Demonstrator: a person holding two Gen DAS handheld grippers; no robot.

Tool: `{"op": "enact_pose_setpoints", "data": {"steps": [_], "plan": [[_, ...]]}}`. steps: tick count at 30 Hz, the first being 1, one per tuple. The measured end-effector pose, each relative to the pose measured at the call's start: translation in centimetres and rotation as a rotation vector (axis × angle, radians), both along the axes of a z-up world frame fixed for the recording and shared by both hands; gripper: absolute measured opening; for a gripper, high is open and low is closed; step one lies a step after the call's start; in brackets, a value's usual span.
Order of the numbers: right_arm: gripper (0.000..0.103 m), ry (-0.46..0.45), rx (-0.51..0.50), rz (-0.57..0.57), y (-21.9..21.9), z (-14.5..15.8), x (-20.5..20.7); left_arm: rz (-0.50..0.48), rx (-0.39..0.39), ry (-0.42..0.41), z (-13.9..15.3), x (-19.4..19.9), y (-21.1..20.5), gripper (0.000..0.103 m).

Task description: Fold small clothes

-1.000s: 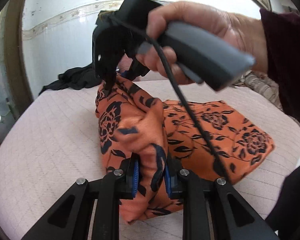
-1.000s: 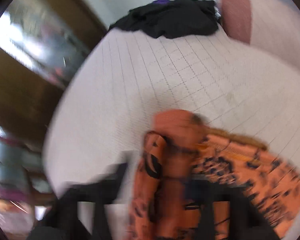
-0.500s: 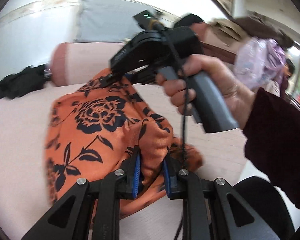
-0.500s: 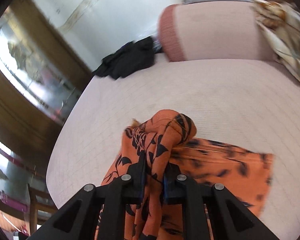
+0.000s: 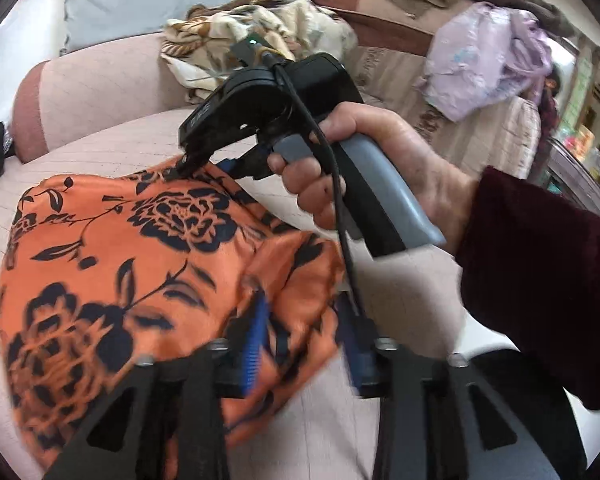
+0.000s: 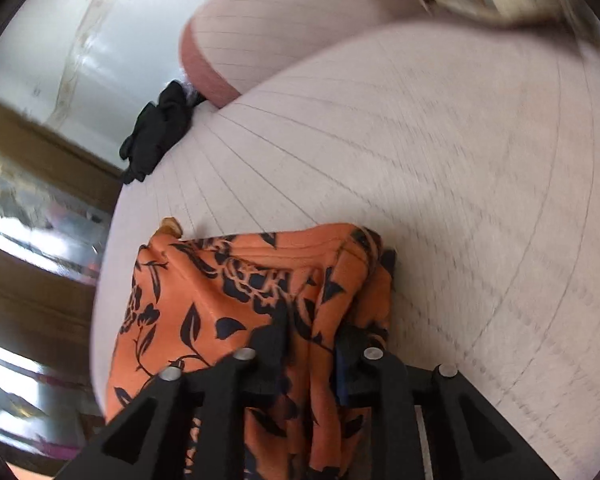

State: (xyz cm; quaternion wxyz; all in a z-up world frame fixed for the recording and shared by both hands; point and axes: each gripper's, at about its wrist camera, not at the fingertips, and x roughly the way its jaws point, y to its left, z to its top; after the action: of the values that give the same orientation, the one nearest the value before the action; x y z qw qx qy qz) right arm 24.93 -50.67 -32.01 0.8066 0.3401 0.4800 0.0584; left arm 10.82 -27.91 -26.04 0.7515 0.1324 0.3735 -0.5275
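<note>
An orange garment with black flowers [image 5: 132, 264] lies folded on the pale pink quilted bed [image 5: 112, 140]. My left gripper [image 5: 300, 336] is open, its blue pads spread on either side of the garment's near right corner. My right gripper [image 5: 204, 160], held in a hand, grips the garment's far edge. In the right wrist view the right gripper [image 6: 312, 344] has a bunch of the orange garment [image 6: 236, 284] between its fingers, low over the bed.
A pink bolster [image 5: 88, 88] and a patterned quilt [image 5: 260, 28] lie at the head of the bed. A black garment [image 6: 158, 128] sits at the far left corner. A lilac plastic bag [image 5: 484, 56] sits on furniture to the right.
Both grippers carried the garment's edge across and down, so it now lies flatter on the bed. My left gripper's jaws have spread apart and let go of the cloth.
</note>
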Motion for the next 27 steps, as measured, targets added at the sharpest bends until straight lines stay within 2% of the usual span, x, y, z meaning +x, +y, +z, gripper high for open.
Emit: {"op": "enact_pose_setpoints", "data": {"steps": [1, 2, 4, 6, 7, 9, 11, 13, 15, 16, 18, 19, 20, 21, 23, 25, 27], "plan": [[0.031, -0.005, 0.032, -0.021, -0.3, 0.2, -0.6, -0.004, -0.011, -0.009, 0.7, -0.1, 1.2, 0.058], [0.037, -0.005, 0.046, -0.034, -0.6, 0.3, -1.0, -0.006, -0.027, -0.025, 1.6, -0.3, 2.7, 0.062], [0.056, -0.019, 0.057, -0.075, -1.4, 1.6, -2.6, 0.005, -0.070, -0.072, 3.5, -0.5, 5.8, 0.071], [0.059, -0.070, 0.018, -0.125, -2.0, 3.7, -5.2, 0.057, -0.113, -0.140, 5.4, -0.1, 8.8, 0.078], [0.059, -0.090, 0.004, -0.130, -2.1, 4.5, -6.0, 0.114, -0.124, -0.179, 6.2, 0.5, 10.3, 0.081], [0.059, -0.148, -0.033, -0.133, -1.2, 7.0, -8.1, 0.220, -0.138, -0.204, 6.9, 2.0, 12.0, 0.082], [0.054, -0.191, -0.057, -0.113, 0.8, 9.2, -9.3, 0.349, -0.143, -0.159, 6.6, 4.5, 13.0, 0.083], [0.039, -0.200, -0.068, -0.089, 3.0, 10.3, -9.9, 0.442, -0.114, -0.095, 5.1, 6.8, 13.2, 0.083], [0.035, -0.173, -0.096, -0.078, 6.0, 10.3, -10.1, 0.464, -0.007, -0.052, 2.4, 8.0, 12.5, 0.083], [0.035, -0.150, -0.104, -0.075, 7.0, 9.8, -10.4, 0.459, 0.077, -0.058, 0.3, 8.1, 11.8, 0.083], [0.033, -0.053, -0.113, -0.083, 8.6, 7.4, -11.2, 0.460, 0.203, -0.031, -3.0, 8.3, 11.6, 0.086], [0.034, 0.019, -0.116, -0.097, 9.0, 5.6, -11.9, 0.469, 0.185, 0.013, -3.6, 8.4, 12.2, 0.086], [0.027, 0.083, -0.117, -0.095, 9.6, 3.7, -12.7, 0.489, 0.140, 0.084, -3.5, 8.7, 13.0, 0.087], [0.022, 0.089, -0.121, -0.093, 9.8, 2.9, -13.2, 0.491, 0.134, 0.116, -3.5, 9.0, 13.4, 0.087], [0.021, 0.024, -0.178, -0.101, 10.6, 3.8, -15.2, 0.476, 0.139, 0.086, -3.5, 8.9, 13.5, 0.091], [0.021, 0.073, -0.221, -0.067, 11.3, 4.9, -15.3, 0.488, 0.149, 0.044, -3.3, 8.4, 13.1, 0.093], [0.024, 0.074, -0.254, -0.047, 11.8, 6.2, -14.6, 0.493, 0.157, 0.009, -2.9, 7.9, 12.5, 0.093]]}}
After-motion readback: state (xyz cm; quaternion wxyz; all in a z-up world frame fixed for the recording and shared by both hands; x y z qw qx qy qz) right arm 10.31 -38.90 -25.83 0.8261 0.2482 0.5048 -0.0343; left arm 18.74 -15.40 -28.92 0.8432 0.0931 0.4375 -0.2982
